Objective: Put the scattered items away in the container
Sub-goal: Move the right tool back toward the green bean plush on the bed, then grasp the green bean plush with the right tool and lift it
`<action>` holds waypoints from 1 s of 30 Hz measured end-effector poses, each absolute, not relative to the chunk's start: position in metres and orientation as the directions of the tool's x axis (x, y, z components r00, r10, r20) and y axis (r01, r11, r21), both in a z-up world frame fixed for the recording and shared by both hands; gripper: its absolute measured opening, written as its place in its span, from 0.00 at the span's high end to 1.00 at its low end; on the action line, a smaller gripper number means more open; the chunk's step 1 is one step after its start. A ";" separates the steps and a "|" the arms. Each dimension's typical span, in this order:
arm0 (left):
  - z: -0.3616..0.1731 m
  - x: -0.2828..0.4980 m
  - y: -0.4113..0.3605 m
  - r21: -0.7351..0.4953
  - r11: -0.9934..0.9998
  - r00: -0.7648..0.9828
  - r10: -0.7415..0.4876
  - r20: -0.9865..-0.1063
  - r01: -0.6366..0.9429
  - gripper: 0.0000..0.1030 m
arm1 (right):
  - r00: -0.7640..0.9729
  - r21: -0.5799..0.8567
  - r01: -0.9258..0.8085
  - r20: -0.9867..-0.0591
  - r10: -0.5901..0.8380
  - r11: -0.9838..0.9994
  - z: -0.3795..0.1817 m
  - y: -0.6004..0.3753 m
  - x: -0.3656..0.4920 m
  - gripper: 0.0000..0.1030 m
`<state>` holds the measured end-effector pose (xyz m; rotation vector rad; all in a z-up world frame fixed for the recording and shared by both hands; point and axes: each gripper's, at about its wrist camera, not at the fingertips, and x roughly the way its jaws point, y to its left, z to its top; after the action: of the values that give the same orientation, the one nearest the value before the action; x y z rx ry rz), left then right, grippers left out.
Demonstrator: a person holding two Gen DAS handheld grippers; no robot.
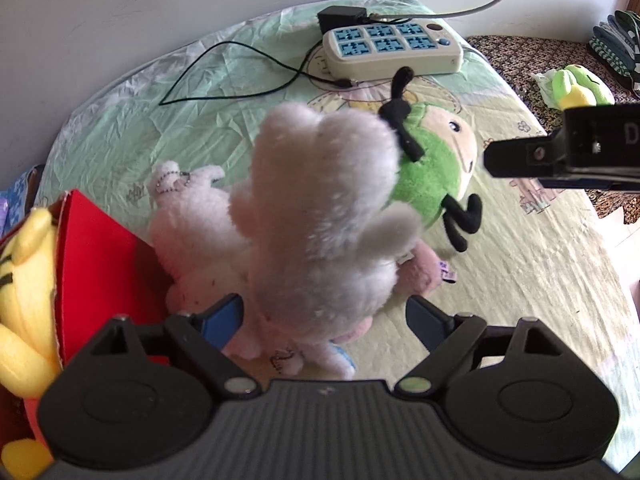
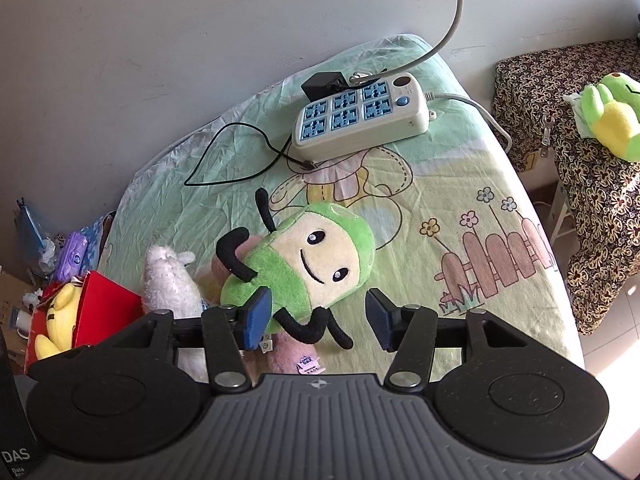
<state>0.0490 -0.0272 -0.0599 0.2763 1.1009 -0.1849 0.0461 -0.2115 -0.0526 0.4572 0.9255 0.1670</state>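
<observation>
We see left gripper (image 1: 324,326) spread around fluffy white plush toy (image 1: 320,208), maybe touching; right gripper (image 2: 318,322) released beside green-and-cream plush toy (image 2: 316,256).

Both wrist views look steeply down at close range; shared: green plush toy (image 1: 432,176) (image 2: 296,256), power strip (image 1: 392,50) (image 2: 356,120), red box (image 1: 100,264) (image 2: 100,304)

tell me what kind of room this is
Probably a bedroom at home: a bed with a cartoon-print sheet pushed against a plain wall, plush toys scattered on it, and a power strip lying near the wall.
</observation>
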 end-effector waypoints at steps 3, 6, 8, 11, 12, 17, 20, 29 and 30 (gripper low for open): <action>-0.064 0.050 -0.015 0.108 0.959 0.428 -0.016 -0.904 0.263 0.17 | 0.599 0.452 0.060 -0.730 0.330 0.890 -0.054 -0.212 0.050 0.43; -0.056 0.041 -0.009 0.078 0.957 0.447 -0.057 -0.893 0.279 0.19 | 0.597 0.445 0.067 -0.735 0.321 0.893 -0.057 -0.211 0.056 0.43; -0.047 0.030 -0.009 0.069 0.949 0.477 -0.091 -0.874 0.307 0.19 | 0.594 0.450 0.071 -0.736 0.324 0.890 -0.057 -0.210 0.059 0.43; -0.037 0.014 -0.013 0.053 0.928 0.513 -0.156 -0.844 0.369 0.19 | 0.591 0.470 0.034 -0.721 0.361 0.882 -0.056 -0.207 0.058 0.42; -0.033 0.008 -0.018 0.028 0.913 0.514 -0.203 -0.833 0.407 0.19 | 0.588 0.462 0.032 -0.726 0.357 0.886 -0.057 -0.205 0.059 0.40; -0.030 -0.016 -0.053 -0.025 0.803 0.486 -0.384 -0.785 0.595 0.17 | 0.542 0.519 0.139 -0.753 0.374 0.844 -0.081 -0.218 0.069 0.37; -0.043 -0.014 -0.070 -0.014 0.762 0.462 -0.407 -0.788 0.647 0.23 | 0.514 0.594 0.181 -0.737 0.440 0.784 -0.096 -0.228 0.077 0.36; -0.058 0.023 -0.062 0.002 0.769 0.461 -0.381 -0.802 0.639 0.21 | 0.471 0.738 0.186 -0.646 0.601 0.648 -0.124 -0.237 0.100 0.22; -0.058 0.028 -0.057 -0.013 0.776 0.457 -0.385 -0.802 0.631 0.21 | 0.469 0.748 0.179 -0.636 0.613 0.639 -0.125 -0.235 0.103 0.22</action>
<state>0.0275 -0.0567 -0.0576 0.3052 0.8975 -0.6379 0.1032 -0.2354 -0.1255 0.8717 1.0783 0.3120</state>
